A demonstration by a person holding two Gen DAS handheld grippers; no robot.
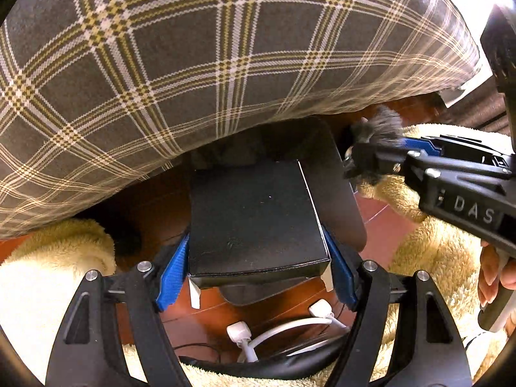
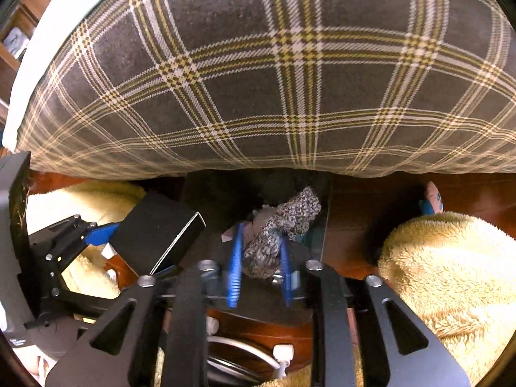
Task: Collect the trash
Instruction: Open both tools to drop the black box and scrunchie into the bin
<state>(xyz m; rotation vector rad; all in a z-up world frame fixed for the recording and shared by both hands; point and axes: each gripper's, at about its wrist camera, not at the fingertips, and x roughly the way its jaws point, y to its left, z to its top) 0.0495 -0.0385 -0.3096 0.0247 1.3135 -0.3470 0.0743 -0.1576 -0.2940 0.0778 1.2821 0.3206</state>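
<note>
My left gripper [image 1: 258, 271] is shut on a black cardboard box [image 1: 256, 216], blue pads against its two sides, held above a dark bin [image 1: 342, 180] by the bed. The box and left gripper also show in the right wrist view [image 2: 154, 232]. My right gripper [image 2: 259, 261] is shut on a grey knitted rag [image 2: 283, 225], held over the same dark bin [image 2: 225, 200]. In the left wrist view the right gripper [image 1: 354, 158] comes in from the right with the fuzzy grey rag [image 1: 377, 125] in its tips.
A plaid grey bed cover [image 1: 193, 64] hangs over the far side. Cream fluffy rugs [image 2: 451, 274] lie left and right on the red-brown wooden floor [image 1: 383, 225]. White cables and plugs [image 1: 258, 332] lie below the grippers. A small pink and blue toy [image 2: 432, 200] sits by the bed.
</note>
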